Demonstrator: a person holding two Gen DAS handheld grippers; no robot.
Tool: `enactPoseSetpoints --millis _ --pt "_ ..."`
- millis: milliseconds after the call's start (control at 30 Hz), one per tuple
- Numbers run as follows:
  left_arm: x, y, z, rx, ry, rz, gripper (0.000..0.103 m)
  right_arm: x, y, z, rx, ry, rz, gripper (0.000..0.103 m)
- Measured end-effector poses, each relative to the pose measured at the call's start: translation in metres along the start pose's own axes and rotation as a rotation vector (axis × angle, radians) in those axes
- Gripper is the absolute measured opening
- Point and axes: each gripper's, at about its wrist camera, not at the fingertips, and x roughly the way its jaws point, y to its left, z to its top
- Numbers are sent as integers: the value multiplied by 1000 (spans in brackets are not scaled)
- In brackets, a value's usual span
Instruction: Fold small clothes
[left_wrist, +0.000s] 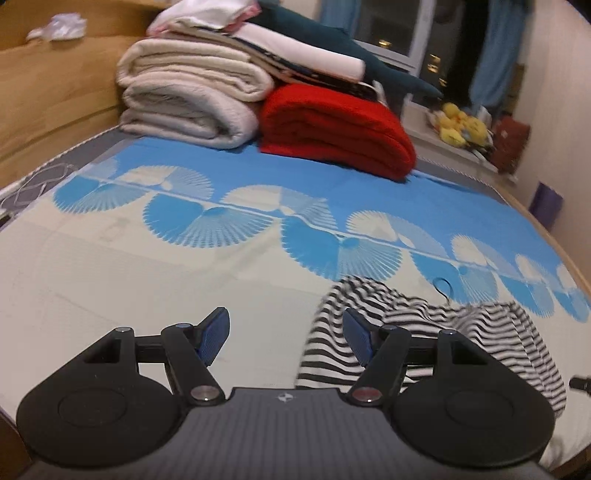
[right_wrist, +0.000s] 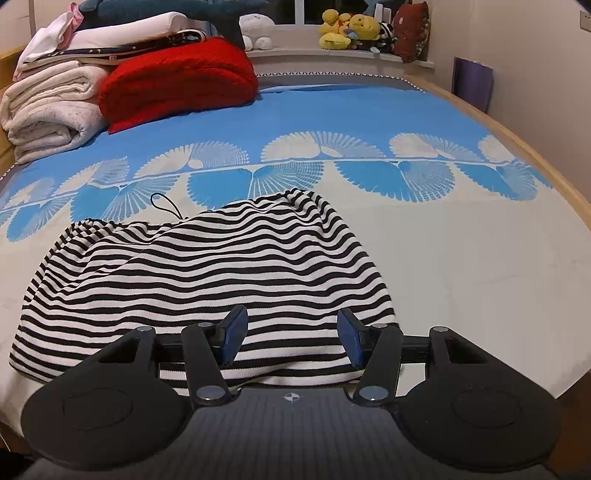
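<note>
The striped garment (right_wrist: 207, 280) is soft knit cloth, matt, with a thin dark cord loop (right_wrist: 166, 206). The bed sheet (right_wrist: 369, 110) looks like smooth printed cotton. The red blanket (right_wrist: 177, 77) is fuzzy; the cream blankets (left_wrist: 192, 99) are thick and nubbly. The bed frame (left_wrist: 48, 92) is smooth wood. Each claw (right_wrist: 291, 341) is matt black plastic with blue ribbed pads (right_wrist: 234, 339) and shiny metal pins (right_wrist: 208, 392).

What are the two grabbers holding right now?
Nothing. The left hand-held gripper is open over bare sheet, and the right hand-held gripper is open above the near edge of the striped top.
</note>
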Motion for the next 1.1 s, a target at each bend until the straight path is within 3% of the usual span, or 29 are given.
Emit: enactPoseSetpoints --millis 233,367,533,667,800,900,967,1100 --pt "-1 45 10 -118 -15 63 73 10 39 -4 -71 -8 -14 53" --pt "-7 72 12 -186 -29 83 73 9 72 -8 -128 -48 75 11" --pt "-10 96 11 -200 -17 97 73 -4 142 -15 -263 -116 302 11" --pt "-11 114 9 -227 -9 105 73 -5 218 -34 -434 -91 469 11" --pt "-9 134 8 -263 -4 117 73 8 290 -58 -625 -24 558 12" --pt "-7 147 10 -296 -2 122 73 25 324 -77 -749 9 554 21" --pt "-5 156 10 -318 4 122 73 41 339 -87 -824 37 512 35" --pt "2 166 14 -330 11 122 73 60 347 -96 -881 58 457 37"
